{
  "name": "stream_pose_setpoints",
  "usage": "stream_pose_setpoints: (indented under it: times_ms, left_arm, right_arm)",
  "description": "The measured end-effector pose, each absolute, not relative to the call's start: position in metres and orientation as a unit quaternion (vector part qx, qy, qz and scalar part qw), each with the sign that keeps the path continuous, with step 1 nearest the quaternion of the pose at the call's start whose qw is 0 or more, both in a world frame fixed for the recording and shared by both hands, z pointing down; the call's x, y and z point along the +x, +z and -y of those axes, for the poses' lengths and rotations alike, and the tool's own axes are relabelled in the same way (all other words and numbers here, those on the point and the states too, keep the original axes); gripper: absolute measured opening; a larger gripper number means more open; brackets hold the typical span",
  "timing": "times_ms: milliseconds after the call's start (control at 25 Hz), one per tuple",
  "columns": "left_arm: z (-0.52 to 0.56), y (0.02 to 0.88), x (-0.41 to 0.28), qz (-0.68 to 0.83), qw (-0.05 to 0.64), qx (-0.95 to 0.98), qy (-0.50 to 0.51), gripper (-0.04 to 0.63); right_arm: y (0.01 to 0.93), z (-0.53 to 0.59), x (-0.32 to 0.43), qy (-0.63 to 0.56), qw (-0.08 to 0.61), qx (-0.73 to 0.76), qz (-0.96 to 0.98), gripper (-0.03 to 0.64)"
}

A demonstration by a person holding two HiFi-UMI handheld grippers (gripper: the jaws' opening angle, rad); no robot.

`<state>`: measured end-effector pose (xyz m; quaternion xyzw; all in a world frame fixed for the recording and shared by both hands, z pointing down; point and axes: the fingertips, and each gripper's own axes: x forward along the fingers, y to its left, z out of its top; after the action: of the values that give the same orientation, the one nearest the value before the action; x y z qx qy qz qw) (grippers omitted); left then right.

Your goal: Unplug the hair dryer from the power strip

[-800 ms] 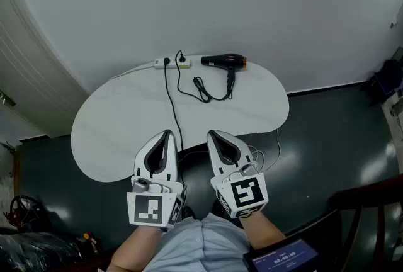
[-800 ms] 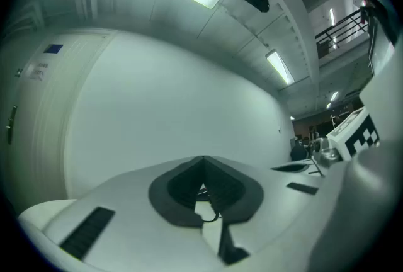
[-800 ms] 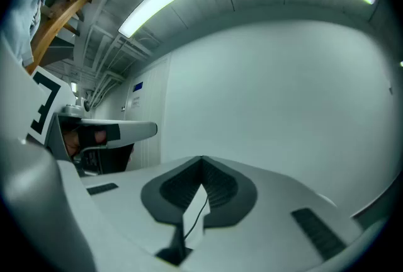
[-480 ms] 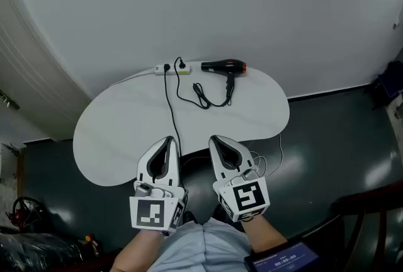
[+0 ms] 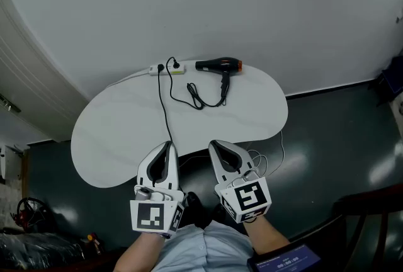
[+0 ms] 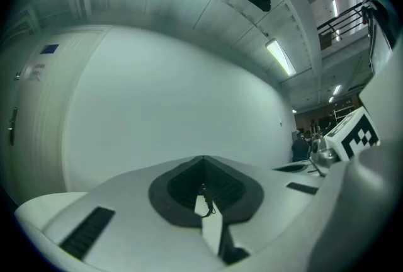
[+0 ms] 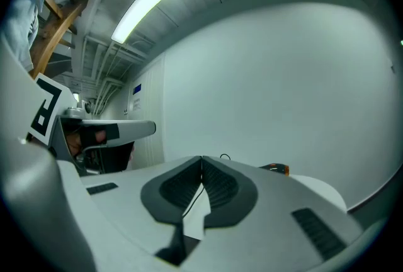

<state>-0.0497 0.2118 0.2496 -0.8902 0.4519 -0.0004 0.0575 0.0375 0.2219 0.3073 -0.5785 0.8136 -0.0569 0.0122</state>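
Closest to you, your two hands hold the claws side by side and level over the near edge of the bench (image 5: pixel 107 132), both pointing away from you. Your left claw (image 5: pixel 166 147) has its jaws together with nothing gripped; through the slit below the tips you see only a strip of the bench and a thin dark cord. Your right claw (image 5: pixel 214 146) is also closed on nothing, its tips meeting. The two claws are near each other but not touching, and both are well short of the task's things.

Past the claw tips, a long black cord (image 5: pixel 163 110) runs across the white bench from its near edge up to the far side. To the right of it lies the dryer cord (image 5: pixel 196 99), bunched in a loose loop.

At the far edge of the bench, the white power strip (image 5: pixel 154 68) lies flat with two black plugs seated in it. Just to its right, apart from it, the black hair dryer (image 5: pixel 214 65) lies on its side, its orange-ringed end pointing right. Behind them rises the plain white wall (image 5: pixel 208 0), with dark floor (image 5: pixel 334 132) on the right.
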Motion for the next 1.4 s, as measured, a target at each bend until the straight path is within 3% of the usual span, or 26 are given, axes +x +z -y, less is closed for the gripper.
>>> stream_pose_setpoints:
  times_ms: [360, 1000, 1400]
  left_arm:
    - [-0.167, 0.263, -0.048, -0.454, 0.047, -0.89, 0.0, -0.002]
    - [-0.014, 0.232, -0.075, -0.451, 0.054, -0.889, 0.048, -0.003]
    - [0.02, 0.246, -0.088, -0.449, 0.029, -0.892, 0.049, -0.002]
  right_arm:
    - [0.325, -0.183, 0.045, -0.071, 0.002, -0.583, -0.809, 0.002]
    - [0.283, -0.015, 0.012, -0.022, -0.02, -0.577, -0.816, 0.002]
    - [0.282, 0.016, 0.015, -0.015, -0.035, -0.594, -0.804, 0.002]
